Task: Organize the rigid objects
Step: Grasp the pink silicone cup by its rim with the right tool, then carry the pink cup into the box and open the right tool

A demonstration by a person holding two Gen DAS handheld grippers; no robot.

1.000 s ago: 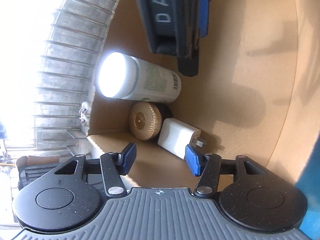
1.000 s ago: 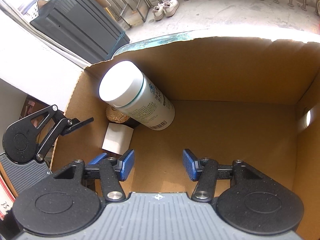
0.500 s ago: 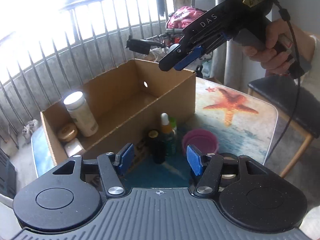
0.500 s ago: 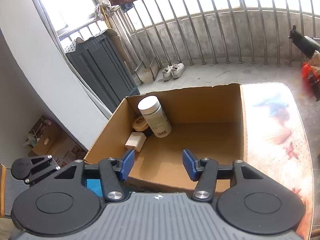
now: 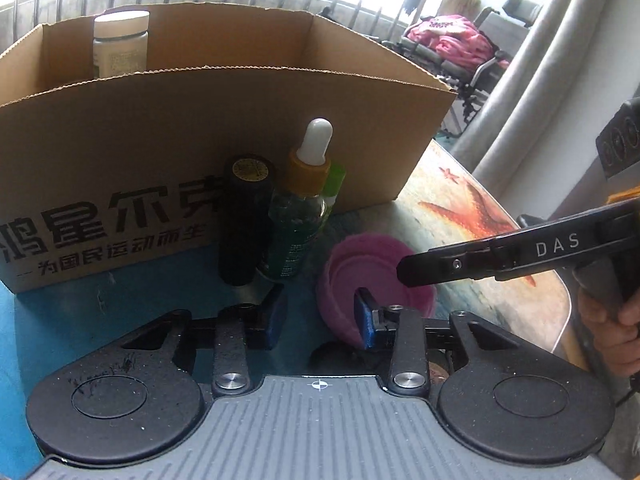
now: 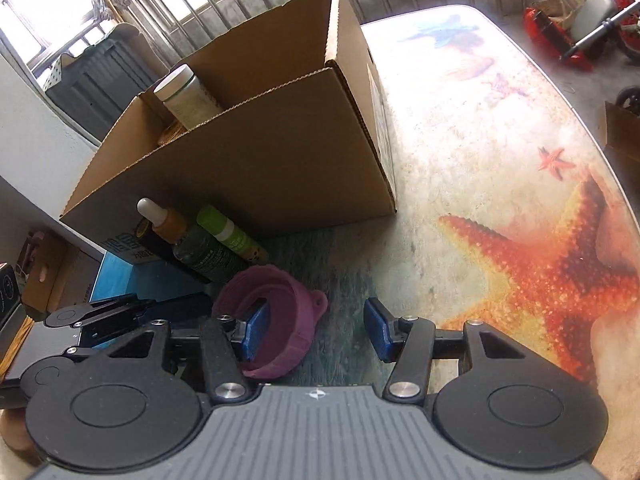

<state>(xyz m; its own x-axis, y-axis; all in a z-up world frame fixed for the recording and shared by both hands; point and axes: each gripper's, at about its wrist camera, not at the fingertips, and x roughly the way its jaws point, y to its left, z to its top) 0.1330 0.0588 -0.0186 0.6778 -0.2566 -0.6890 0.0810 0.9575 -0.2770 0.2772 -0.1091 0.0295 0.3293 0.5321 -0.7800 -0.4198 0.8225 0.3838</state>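
Observation:
A pink silicone cup (image 5: 380, 256) lies on the table in front of the cardboard box (image 5: 200, 120). My left gripper (image 5: 320, 318) hangs low over it, jaws closing. Its right pad sits inside the cup, its left pad stands clear outside, and the near wall is between them. My right gripper (image 6: 318, 330) comes from the other side, its jaws closing slightly. Its left pad is inside the cup (image 6: 280, 312) and the tabbed wall lies between the pads, untouched. Its finger also shows in the left wrist view, where the right gripper (image 5: 404, 270) is over the cup.
A black cylinder (image 5: 244, 216), a dropper bottle (image 5: 300, 216) and a green bottle (image 5: 336, 180) stand against the box front, just behind the cup. A white-capped bottle (image 5: 120, 40) stands inside the box. The starfish-print table (image 6: 460, 160) stretches right to its rounded edge. A hand (image 5: 608, 328) holds the right gripper.
Both grippers came out of the box and dropped to the table in front of it, onto the pink cup. The left jaws have narrowed to about half.

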